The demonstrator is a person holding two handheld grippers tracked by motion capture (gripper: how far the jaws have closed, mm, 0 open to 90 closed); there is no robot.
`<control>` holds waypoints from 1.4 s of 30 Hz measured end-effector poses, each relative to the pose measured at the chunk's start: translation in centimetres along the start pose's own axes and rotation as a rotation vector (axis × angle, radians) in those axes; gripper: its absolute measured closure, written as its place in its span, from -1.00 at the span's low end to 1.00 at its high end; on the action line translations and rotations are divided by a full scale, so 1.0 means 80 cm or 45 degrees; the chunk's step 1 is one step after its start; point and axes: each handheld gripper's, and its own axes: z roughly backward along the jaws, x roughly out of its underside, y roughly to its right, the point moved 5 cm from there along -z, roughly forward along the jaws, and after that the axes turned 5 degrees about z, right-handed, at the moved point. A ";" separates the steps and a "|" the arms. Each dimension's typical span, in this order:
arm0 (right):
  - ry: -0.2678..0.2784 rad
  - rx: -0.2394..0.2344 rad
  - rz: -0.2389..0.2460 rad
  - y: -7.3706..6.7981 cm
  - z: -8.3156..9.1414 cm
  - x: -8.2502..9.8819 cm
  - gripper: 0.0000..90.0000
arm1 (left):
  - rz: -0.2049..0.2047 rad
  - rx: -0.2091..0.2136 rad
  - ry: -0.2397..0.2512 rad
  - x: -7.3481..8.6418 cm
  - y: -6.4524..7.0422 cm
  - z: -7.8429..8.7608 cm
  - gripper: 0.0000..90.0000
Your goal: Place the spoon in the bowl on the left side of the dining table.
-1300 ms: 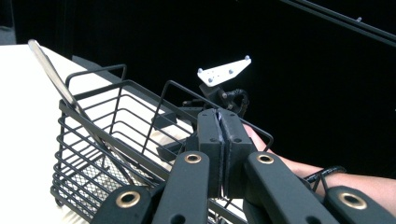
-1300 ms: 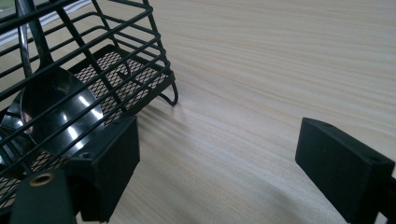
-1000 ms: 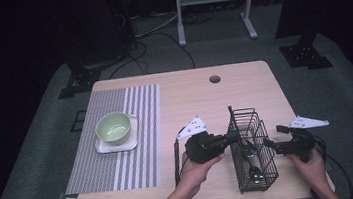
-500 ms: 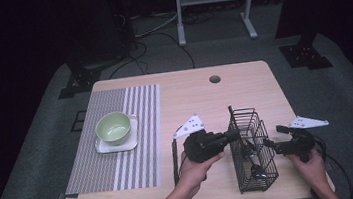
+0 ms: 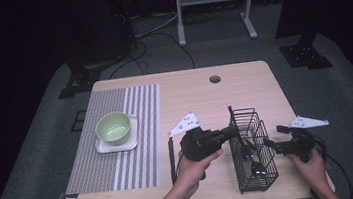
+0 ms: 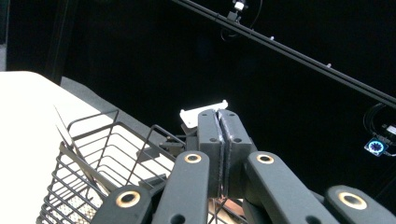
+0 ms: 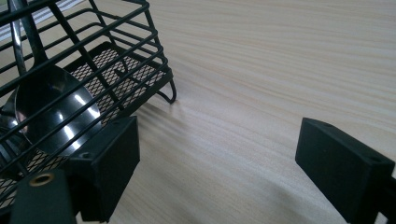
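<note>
the left claw (image 5: 232, 132) is held closed on nothing at the wire basket's (image 5: 261, 180) left rim; the right claw (image 5: 274, 144) is held open just right of it.

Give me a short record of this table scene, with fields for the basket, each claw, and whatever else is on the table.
basket: black wire basket on the table, cutlery inside, including a spoon
left claw: shut, raised beside the basket's left side
right claw: open, low over the table, right of the basket
elsewhere: green bowl on white plate, on striped placemat
</note>
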 end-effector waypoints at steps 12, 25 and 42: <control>0.000 0.001 0.001 0.000 0.000 0.000 -0.71 | -0.009 -0.002 0.035 -0.012 0.002 0.008 0.98; -0.004 -0.001 0.003 0.000 0.000 0.000 -0.71 | 0.009 -0.019 0.071 -0.023 -0.002 0.021 0.98; -0.007 -0.006 0.006 -0.001 -0.001 0.000 -0.71 | 0.069 -0.039 0.199 -0.049 -0.014 0.058 0.98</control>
